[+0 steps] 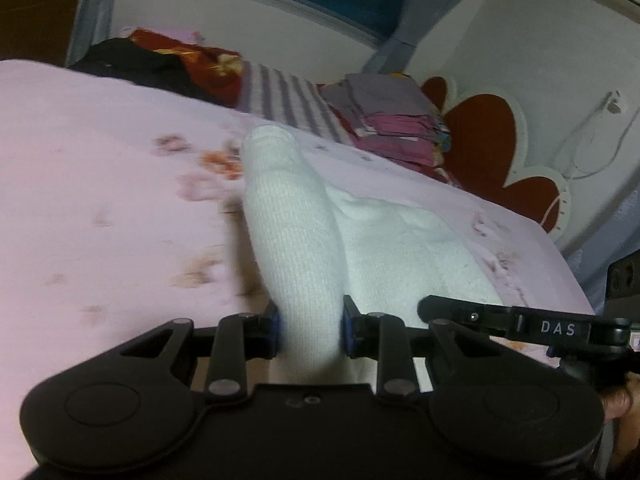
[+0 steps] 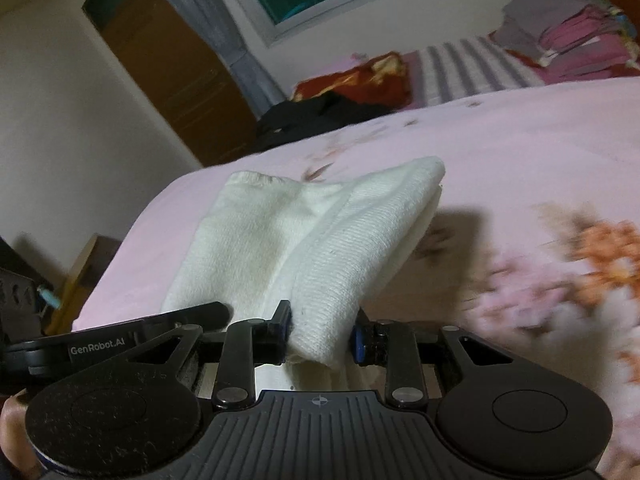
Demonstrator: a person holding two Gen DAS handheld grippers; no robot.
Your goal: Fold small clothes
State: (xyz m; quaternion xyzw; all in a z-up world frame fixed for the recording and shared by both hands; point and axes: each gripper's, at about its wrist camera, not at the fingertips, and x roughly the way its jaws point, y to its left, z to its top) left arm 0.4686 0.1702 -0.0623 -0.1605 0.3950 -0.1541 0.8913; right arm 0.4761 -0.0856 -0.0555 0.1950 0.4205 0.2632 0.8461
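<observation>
A white knitted garment (image 1: 288, 220) hangs folded over itself above the pink floral bedspread (image 1: 100, 180). My left gripper (image 1: 311, 320) is shut on one bunched edge of it, pads pressed on both sides. In the right wrist view the same white garment (image 2: 320, 240) runs forward from my right gripper (image 2: 322, 328), which is shut on another edge. Part of the cloth still rests on the bedspread (image 2: 520, 140). The two grippers are side by side: the right one's black body (image 1: 520, 324) shows at the left view's right edge.
A stack of folded clothes (image 1: 392, 120) sits at the head of the bed beside a striped cloth (image 1: 288, 100). A black garment (image 1: 136, 60) and a red patterned cloth (image 1: 192, 52) lie at the far side. A brown wardrobe (image 2: 172, 72) stands beyond the bed.
</observation>
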